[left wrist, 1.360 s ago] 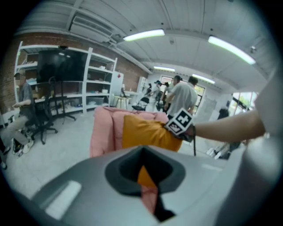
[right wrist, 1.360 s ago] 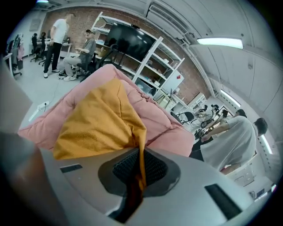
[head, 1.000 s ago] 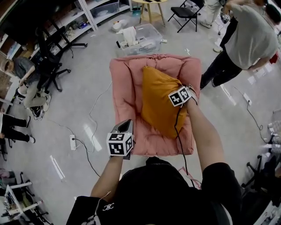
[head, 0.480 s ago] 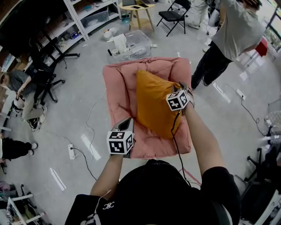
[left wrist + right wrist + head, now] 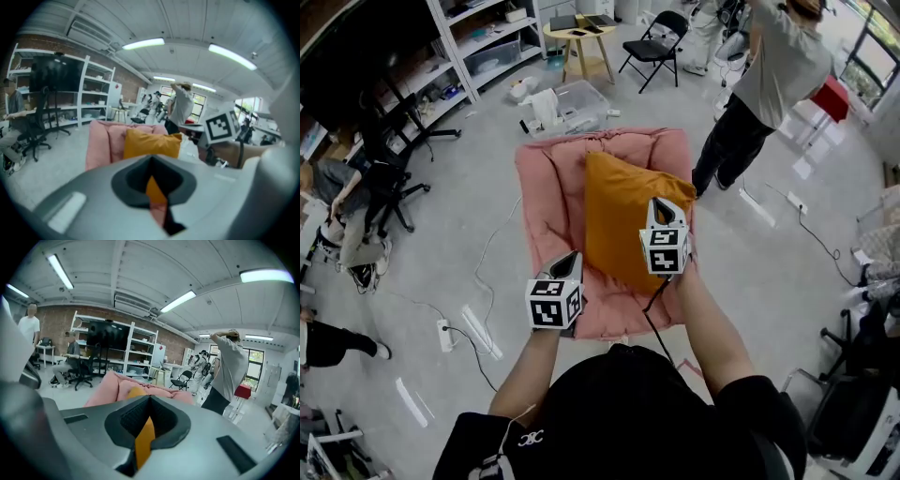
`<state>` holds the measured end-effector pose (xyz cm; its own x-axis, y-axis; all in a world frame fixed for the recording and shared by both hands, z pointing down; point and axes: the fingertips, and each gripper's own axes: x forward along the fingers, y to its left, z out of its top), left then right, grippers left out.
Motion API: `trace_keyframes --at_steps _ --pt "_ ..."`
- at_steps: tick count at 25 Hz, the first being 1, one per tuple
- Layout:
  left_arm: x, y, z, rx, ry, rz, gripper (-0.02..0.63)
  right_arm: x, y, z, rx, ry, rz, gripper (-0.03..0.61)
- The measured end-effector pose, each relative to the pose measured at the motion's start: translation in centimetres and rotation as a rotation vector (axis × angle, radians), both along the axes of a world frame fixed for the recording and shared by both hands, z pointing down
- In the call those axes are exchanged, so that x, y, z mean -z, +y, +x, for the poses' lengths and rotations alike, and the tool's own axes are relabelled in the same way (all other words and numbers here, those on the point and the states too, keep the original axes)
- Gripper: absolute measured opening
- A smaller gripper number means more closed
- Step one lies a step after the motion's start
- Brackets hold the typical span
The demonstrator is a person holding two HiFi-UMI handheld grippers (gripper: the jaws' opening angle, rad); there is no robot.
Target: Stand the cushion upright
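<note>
The orange cushion (image 5: pixel 619 220) rests on a big pink padded seat (image 5: pixel 546 202). In the left gripper view the orange cushion (image 5: pixel 152 144) stands on edge against the pink seat's back (image 5: pixel 101 140). My right gripper (image 5: pixel 661 208) hovers over the cushion's right edge with its jaws shut. I cannot tell whether it pinches any fabric. In its own view, orange shows through the slit of the right gripper (image 5: pixel 144 437). My left gripper (image 5: pixel 571 262) is shut, off the cushion's lower left over the seat's front, and holds nothing.
A person in a grey shirt (image 5: pixel 773 70) stands just beyond the seat's right side. A clear plastic bin (image 5: pixel 572 101), a folding chair (image 5: pixel 652 49) and a round table (image 5: pixel 577 36) lie behind. Shelving (image 5: pixel 473 47), a seated person (image 5: pixel 337 192) and floor cables with a power strip (image 5: pixel 443 330) are at the left.
My right gripper has risen off the cushion's right edge, come nearer to me and rolled, so its marker cube faces differently. The left gripper rose a little. The cushion stays against the seat.
</note>
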<state>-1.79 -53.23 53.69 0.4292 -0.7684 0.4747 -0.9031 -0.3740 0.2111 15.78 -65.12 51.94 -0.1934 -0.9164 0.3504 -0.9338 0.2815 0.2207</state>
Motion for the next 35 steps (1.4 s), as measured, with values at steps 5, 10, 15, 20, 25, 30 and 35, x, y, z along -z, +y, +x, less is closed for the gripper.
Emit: trace_keyframes --at_steps 5,10,15,20,25,30,35 --pt "1.1 3.3 0.2 -0.016 0.01 0.033 -0.002 2.0 6.6 -2.6 0.016 -0.151 0.031 -0.002" --pt "2.0 6.9 -1.4 -0.013 0.007 0.068 -0.002 3.4 12.9 -6.0 0.067 -0.257 0.034 -0.002" --pt "2.2 10.6 -2.8 -0.008 0.016 0.078 -0.003 3.9 19.0 -8.3 0.068 -0.294 0.047 -0.003" --pt "2.9 14.0 -2.9 -0.031 0.01 0.108 -0.003 3.3 23.1 -9.7 0.092 -0.323 0.001 -0.003" --pt "3.0 16.3 -3.3 -0.036 0.017 0.128 -0.002 3.7 26.2 -10.9 0.096 -0.318 0.026 -0.003" --pt "3.2 18.0 -3.5 -0.053 0.02 0.135 -0.003 3.5 28.6 -11.5 0.09 -0.318 0.023 -0.003" --pt "2.9 18.9 -3.3 -0.067 0.021 0.13 -0.002 3.0 29.8 -11.6 0.084 -0.318 0.011 -0.003"
